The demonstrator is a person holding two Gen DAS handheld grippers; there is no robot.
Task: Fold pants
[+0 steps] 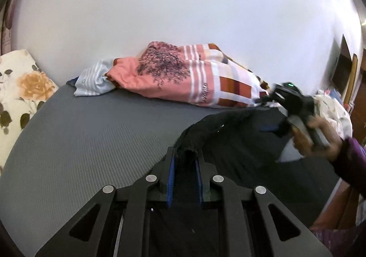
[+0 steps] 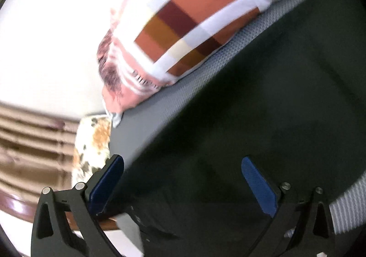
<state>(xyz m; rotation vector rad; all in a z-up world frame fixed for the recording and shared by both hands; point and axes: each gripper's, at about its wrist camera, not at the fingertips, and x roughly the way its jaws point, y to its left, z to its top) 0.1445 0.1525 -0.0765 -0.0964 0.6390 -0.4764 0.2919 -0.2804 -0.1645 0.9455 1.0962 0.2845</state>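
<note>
Left gripper (image 1: 185, 154) fingers clenching bunched edge of black pants (image 1: 240, 149), fabric rising between blue pads. Right gripper (image 2: 183, 179) fingers (image 2: 258, 186) standing wide apart, released, hovering over dark pants cloth, nothing pinched. Pants lying spread on grey mattress (image 1: 91, 142), toward its right side. Person's hand (image 1: 318, 135) gripping right gripper handle, purple sleeve (image 1: 352, 160) showing. Pink patterned blanket (image 1: 183, 73) lying along white wall (image 1: 183, 5); floral pillow (image 1: 20, 87) sitting at left.
</note>
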